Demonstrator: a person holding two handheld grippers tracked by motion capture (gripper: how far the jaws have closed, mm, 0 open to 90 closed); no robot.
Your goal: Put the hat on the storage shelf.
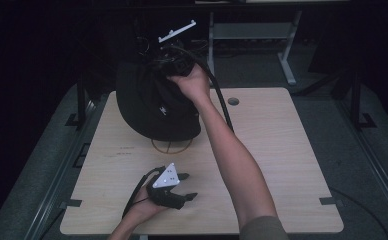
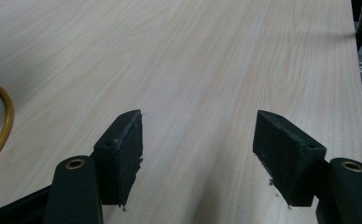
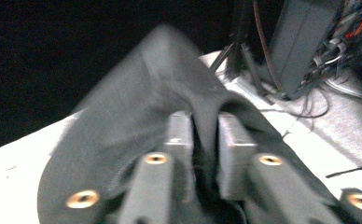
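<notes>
The hat [image 1: 154, 107], a black floppy one, sits on a wire stand [image 1: 171, 146] toward the far left part of the table [image 1: 282, 165]; its brim hangs down around the stand, whose yellowish ring base shows on the wood just below the brim's near edge. A fold of the hat's cloth [image 3: 207, 116] rises between the jaws of the right gripper [image 1: 174, 62], which the right hand [image 1: 194, 82] holds at the hat's far upper side. In the right gripper view the two pads stand close on either side of that fold with a thin gap showing, and the picture is too blurred to tell whether they still press on it.

The left gripper [image 1: 187, 186] lies low over the near middle of the table, well apart from the hat, its jaws wide apart with nothing between them; in the left gripper view bare wood runs ahead of it and an arc of the stand's ring [image 2: 2, 126] curves in at the left.

The table's right half is bare up to the right and near edges, save for a small round hole [image 1: 233, 101] near the far edge. The hat's brim reaches close to the far left corner. Beyond the far edge stand desk legs [image 1: 287, 60] on a dark floor.
</notes>
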